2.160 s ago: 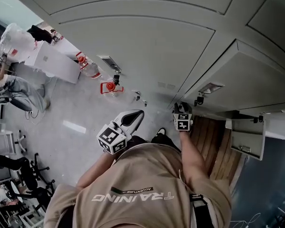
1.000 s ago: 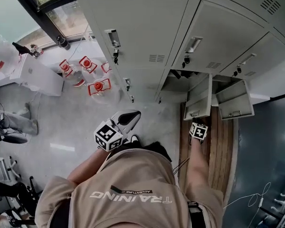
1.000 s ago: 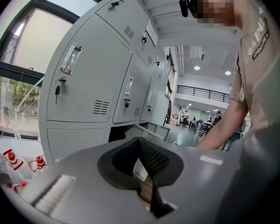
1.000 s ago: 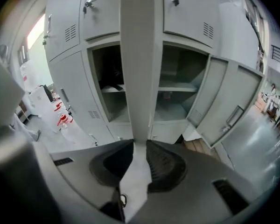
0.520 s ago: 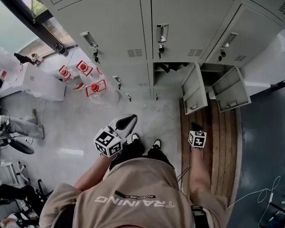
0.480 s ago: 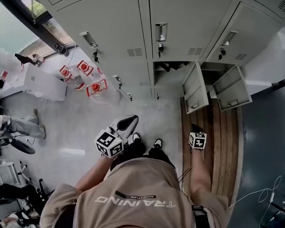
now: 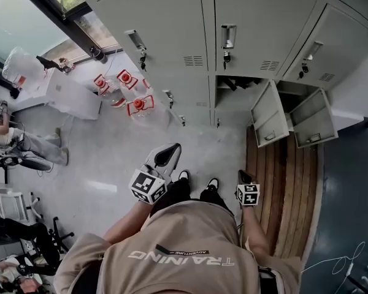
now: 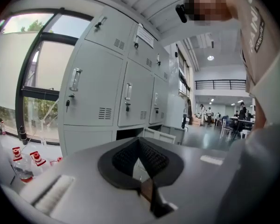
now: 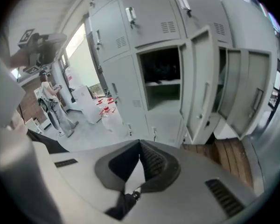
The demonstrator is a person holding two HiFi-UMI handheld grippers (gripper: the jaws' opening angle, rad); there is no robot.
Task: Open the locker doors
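Left gripper and right gripper hang closed and empty; unless spread first, they could glance off a closed door's handle.

Lockers ahead, smooth matt pale-grey painted sheet metal with bright shiny metal handles, and the two open doors show the same dull paint inside. Underfoot the pale floor is smooth with a soft sheen, then come brown wooden planks, grainy and matt, and clear plastic bottles with glossy red caps. Left gripper and right gripper both have smooth matt grey plastic shells and black ribbed rubbery pads, and the shirt is soft tan cloth.
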